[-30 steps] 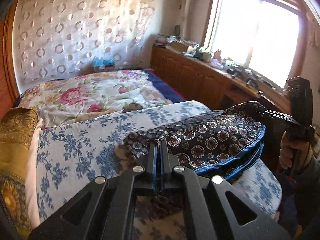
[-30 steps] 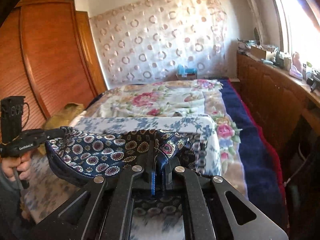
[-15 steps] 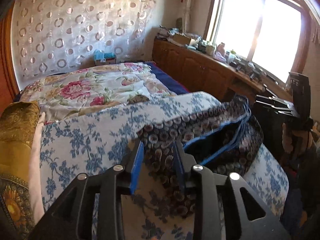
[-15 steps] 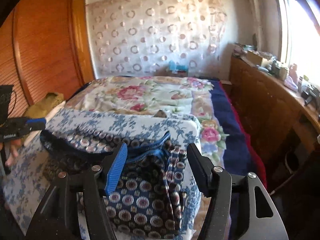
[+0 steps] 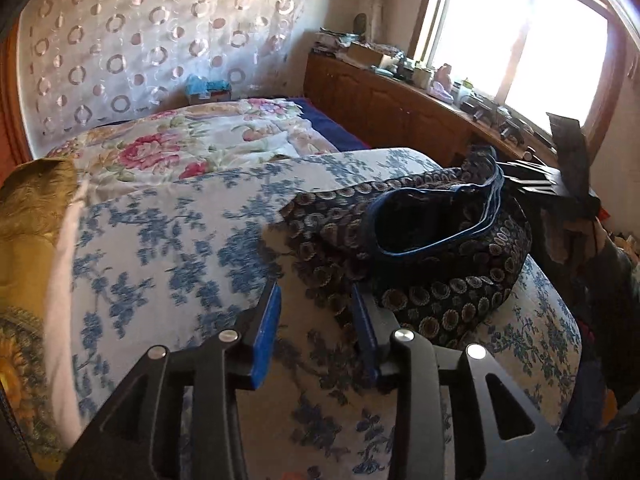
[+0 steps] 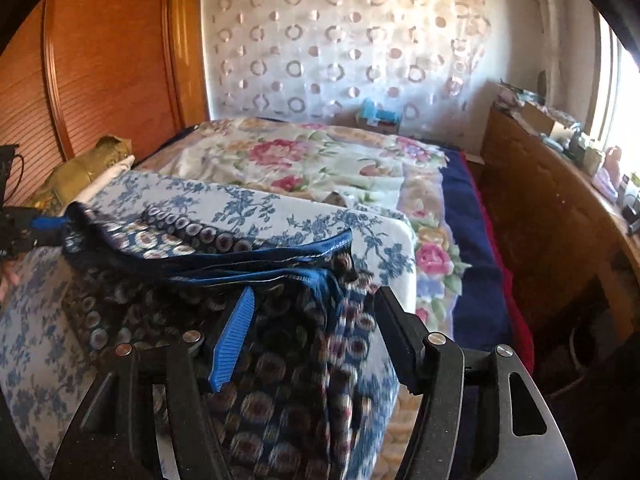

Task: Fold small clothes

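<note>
Sunlit bedroom: a bed [image 5: 224, 140] under a floral quilt is carrying a blue-flowered cushion [image 5: 160, 248], on which the garment [image 5: 440, 248], dark blue with round medallions and a blue hem, is lying loosely bunched. It is sitting toward the cushion's right edge in the left wrist view and is draping over the cushion's near edge in the right wrist view. Left gripper [image 5: 316, 316] is hovering over the cushion's near edge with its jaws apart, having just been opening; a garment flap is lying between them, unpressed. Right gripper [image 6: 316, 332] is standing with its jaws wide apart, having just been opening; cloth is lying between the fingers, and neither pad is pressing it. From the left wrist view, the right gripper appears at the cushion's far right corner, just beside the garment. A wooden cabinet [image 5: 400, 112] is running along the bed's right edge beneath the window [image 5: 520, 40]; a ring-patterned curtain [image 6: 340, 40] is hanging behind the bed.
</note>
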`<action>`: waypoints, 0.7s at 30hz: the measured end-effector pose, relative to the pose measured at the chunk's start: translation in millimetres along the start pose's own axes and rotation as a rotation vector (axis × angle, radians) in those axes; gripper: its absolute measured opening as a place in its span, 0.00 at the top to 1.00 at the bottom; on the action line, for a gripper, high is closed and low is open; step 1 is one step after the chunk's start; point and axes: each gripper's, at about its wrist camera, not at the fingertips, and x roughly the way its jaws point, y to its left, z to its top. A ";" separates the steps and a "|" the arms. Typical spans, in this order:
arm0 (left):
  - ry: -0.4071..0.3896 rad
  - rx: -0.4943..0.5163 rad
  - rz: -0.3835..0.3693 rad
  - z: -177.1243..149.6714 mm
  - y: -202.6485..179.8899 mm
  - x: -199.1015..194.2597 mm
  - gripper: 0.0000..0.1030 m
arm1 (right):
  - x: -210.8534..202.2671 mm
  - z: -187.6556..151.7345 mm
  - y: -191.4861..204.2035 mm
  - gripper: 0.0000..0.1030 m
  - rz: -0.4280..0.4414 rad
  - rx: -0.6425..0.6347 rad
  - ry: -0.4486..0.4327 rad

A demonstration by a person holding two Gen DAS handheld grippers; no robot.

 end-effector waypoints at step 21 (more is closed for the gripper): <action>-0.009 -0.028 0.119 47.7 8.3 52.0 0.66 | 14.0 9.6 -35.8 0.98 -0.049 0.169 0.017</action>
